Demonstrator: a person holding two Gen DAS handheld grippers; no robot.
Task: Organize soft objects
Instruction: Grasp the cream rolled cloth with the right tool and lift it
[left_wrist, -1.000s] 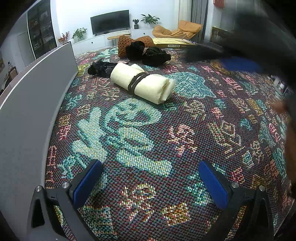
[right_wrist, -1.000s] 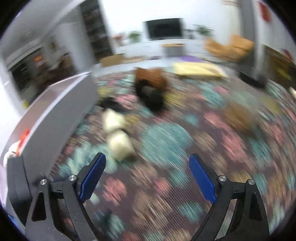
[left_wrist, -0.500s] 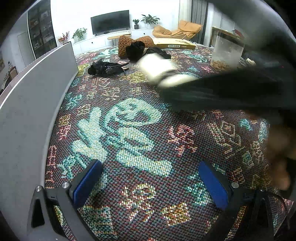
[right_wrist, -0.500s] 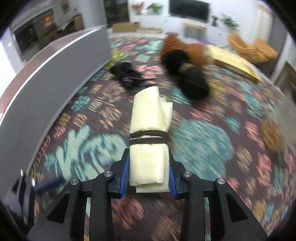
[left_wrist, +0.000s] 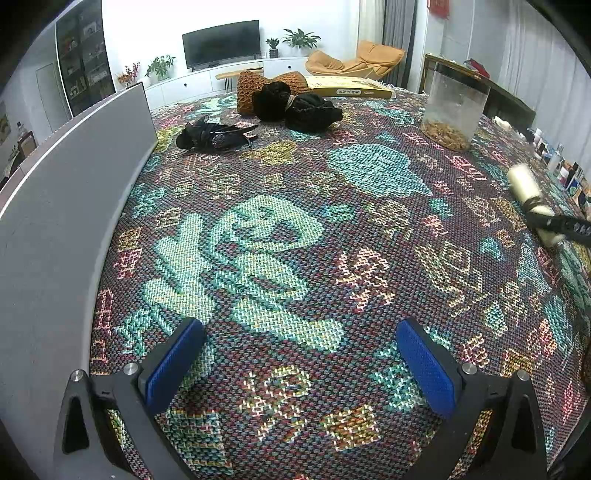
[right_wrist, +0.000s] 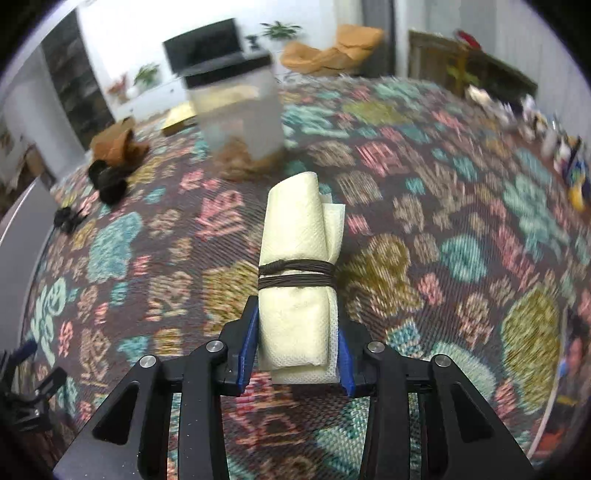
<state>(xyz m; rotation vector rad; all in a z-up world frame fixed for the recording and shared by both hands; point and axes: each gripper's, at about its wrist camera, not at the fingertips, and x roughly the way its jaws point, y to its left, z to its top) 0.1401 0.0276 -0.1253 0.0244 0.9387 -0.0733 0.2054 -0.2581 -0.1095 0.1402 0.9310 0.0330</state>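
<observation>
between my right gripper (right_wrist: 295, 343) pads sits the cream rolled cloth tied with brown cord (right_wrist: 295, 280); my left gripper (left_wrist: 299, 365) hangs wide open.

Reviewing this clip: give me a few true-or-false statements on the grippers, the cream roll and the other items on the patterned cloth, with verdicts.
1. The right gripper is shut on the cream roll. True.
2. The left gripper holds a black bundle. False: its fingers are open with nothing between them.
3. A dark cord is wound around the cream roll's middle. True.
4. The clear container stands empty. False: brownish material lies in its bottom.
5. The black bundle lies beside the brown knitted piece at the far side of the cloth. True.
6. The cream roll rests among the black items. False: it is held, far to their right.
</observation>
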